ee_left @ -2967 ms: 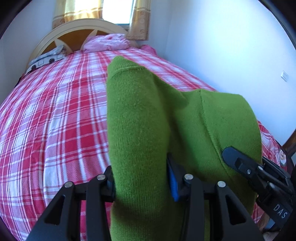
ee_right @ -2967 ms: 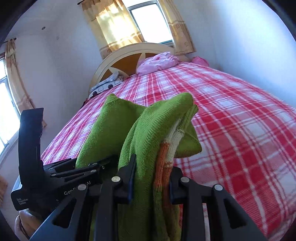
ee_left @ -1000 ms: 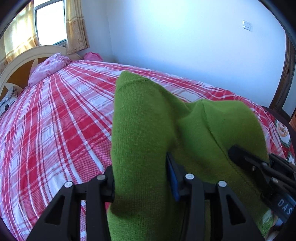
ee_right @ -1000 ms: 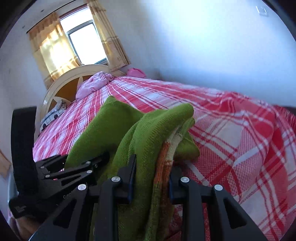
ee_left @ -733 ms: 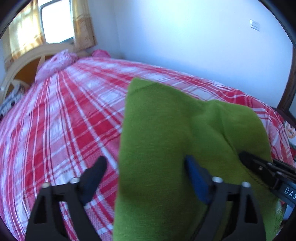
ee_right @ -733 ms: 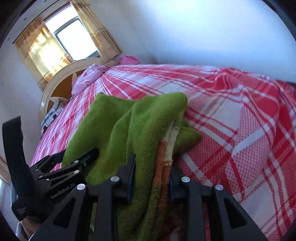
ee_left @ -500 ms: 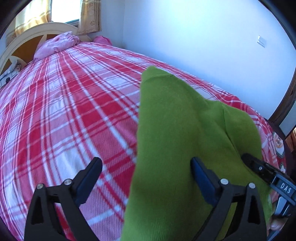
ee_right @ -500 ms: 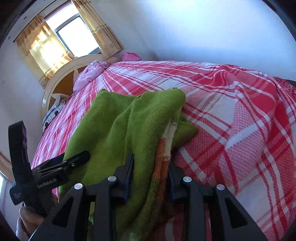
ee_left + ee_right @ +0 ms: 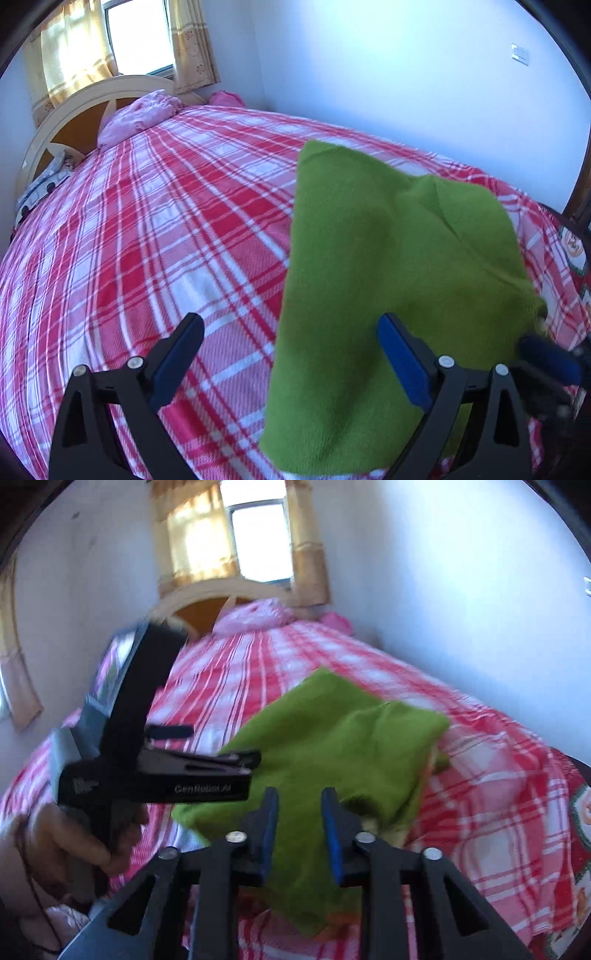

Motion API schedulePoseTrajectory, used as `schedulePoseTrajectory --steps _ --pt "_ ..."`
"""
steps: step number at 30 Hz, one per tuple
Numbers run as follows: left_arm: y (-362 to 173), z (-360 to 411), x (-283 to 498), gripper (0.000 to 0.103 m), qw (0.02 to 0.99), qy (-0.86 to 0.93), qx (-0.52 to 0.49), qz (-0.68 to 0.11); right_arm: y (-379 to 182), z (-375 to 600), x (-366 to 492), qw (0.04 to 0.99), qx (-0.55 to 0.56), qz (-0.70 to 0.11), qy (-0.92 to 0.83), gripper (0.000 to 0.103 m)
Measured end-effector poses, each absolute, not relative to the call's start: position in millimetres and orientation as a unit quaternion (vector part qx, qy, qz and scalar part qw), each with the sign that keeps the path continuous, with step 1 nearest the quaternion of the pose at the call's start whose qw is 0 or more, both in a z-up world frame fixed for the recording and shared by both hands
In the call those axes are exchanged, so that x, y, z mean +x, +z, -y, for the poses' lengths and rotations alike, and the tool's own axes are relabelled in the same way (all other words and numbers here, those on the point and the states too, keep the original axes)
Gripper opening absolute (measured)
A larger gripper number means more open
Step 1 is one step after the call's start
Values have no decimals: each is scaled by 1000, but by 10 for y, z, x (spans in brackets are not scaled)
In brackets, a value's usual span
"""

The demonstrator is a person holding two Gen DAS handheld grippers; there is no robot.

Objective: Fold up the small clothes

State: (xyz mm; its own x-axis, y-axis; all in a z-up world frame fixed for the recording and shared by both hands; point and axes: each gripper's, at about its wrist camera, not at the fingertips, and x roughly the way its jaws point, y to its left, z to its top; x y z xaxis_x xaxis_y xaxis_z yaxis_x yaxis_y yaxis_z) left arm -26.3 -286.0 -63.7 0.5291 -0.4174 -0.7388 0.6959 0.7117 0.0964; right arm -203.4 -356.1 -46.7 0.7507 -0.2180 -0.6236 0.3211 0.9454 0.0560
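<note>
Folded green knitted garment (image 9: pixel 388 266) lying on the red-and-white checked bedspread (image 9: pixel 166 229), long axis running away from both tongs; left gripper (image 9: pixel 291 354) spread wide, gripping nothing; right gripper (image 9: pixel 299 827) nearer, narrow jaws closing, nothing pinched.

Bright daylight from the window (image 9: pixel 258 539) (blown out); right view motion-blurred, fisheye edges
</note>
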Motion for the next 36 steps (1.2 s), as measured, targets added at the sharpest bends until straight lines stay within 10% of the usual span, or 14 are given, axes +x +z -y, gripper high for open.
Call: schedulePoseTrajectory --steps 25,27,30,36 --pt "-628 2329 -622 98 853 -322 176 -372 -327 3334 -2654 910 114 -342 -203 14" --pt "-544 2276 -668 98 857 -326 170 -362 -284 3312 -2717 912 113 -331 -215 21" --pt "-395 2165 -740 98 866 -331 160 -338 -213 3302 -2782 913 120 -318 -227 66" --pt "-38 1906 -927 101 900 -317 149 -261 62 3212 -2834 927 115 -267 -235 70"
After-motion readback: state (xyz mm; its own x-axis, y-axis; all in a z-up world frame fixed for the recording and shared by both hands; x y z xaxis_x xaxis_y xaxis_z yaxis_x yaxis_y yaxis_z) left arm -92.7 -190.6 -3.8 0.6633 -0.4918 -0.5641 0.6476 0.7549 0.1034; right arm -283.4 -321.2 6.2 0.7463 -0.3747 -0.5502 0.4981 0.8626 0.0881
